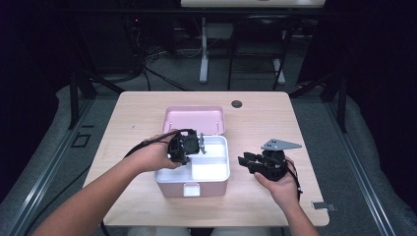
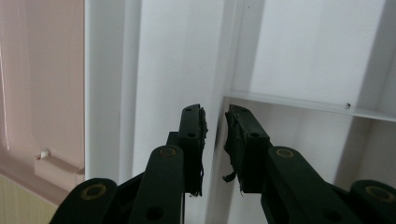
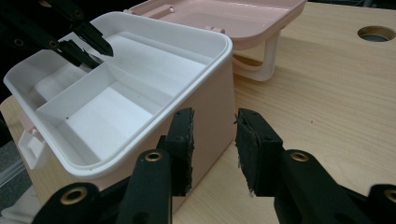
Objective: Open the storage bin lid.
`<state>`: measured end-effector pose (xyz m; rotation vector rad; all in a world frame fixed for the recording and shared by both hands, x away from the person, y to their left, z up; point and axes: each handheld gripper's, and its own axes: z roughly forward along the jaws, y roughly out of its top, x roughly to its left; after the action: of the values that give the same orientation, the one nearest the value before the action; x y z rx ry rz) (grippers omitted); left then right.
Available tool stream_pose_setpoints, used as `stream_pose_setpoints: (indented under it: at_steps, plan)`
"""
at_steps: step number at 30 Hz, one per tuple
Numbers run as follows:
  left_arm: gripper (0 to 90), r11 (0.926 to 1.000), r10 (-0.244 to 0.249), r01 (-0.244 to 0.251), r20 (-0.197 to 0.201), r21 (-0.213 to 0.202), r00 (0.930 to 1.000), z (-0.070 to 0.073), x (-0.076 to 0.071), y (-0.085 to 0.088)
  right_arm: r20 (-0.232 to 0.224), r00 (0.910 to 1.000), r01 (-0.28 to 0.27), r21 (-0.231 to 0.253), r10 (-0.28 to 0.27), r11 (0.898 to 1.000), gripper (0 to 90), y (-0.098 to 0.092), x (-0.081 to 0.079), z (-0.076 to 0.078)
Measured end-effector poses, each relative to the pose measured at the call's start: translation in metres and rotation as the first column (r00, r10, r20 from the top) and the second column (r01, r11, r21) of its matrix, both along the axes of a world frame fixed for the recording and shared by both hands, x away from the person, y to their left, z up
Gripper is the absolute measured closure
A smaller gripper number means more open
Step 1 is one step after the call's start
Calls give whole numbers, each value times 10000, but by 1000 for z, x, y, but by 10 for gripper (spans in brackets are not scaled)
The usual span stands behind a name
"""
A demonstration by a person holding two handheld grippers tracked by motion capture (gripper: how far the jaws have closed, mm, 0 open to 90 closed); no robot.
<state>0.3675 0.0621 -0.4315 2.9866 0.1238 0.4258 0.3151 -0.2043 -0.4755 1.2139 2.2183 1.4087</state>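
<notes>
Your left gripper [image 1: 195, 144] sits at the centre of the high view, inside the open pink box [image 1: 193, 188], and its jaws straddle the white divider wall [image 2: 219, 70] of the white tray [image 1: 223, 169]. In the left gripper view that wall runs straight up the frame between the two pads, jaws narrowly parted with a thin gap on each side, so nothing is clamped yet. The wall's long axis lines up with the jaws, so the move ahead looks like a plain squeeze and lift, not a reach. Your right gripper [image 1: 253, 163] waits lower right of centre, just beside the box's right side. In the right gripper view its jaws stand apart and empty, the left pad in front of the pink side, the other over bare wood. It's the nearer hand for steadying the box. The lid [image 1: 194, 119] lies open behind, toward the top of the frame. All this rests on a pale wooden table [image 1: 275, 118] with a cable hole [image 1: 237, 103]. The room beyond is dark, with desk legs and cables.
</notes>
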Motion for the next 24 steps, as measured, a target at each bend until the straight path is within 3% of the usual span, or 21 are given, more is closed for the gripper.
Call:
stream_pose_setpoints:
  at_steps: [4,15,17,24]
  plan:
    - [779,9992,-205,202,69,335,9998,-6,-1,-5,56,10000,48,4,-48,10000,666,-1,1,-1]
    - [830,9971,-642,637,101,423,9979,-12,-2,-8,-29,10000,61,-22,-61,10000,667,0,2,-4]
    - [830,9947,-839,830,124,599,9964,-12,-3,-9,-33,10000,83,3,-83,10000,667,0,2,-4]
    - [832,9906,-1220,1208,155,645,9924,-11,-5,-7,-20,9999,132,29,-132,9999,668,-2,3,-4]
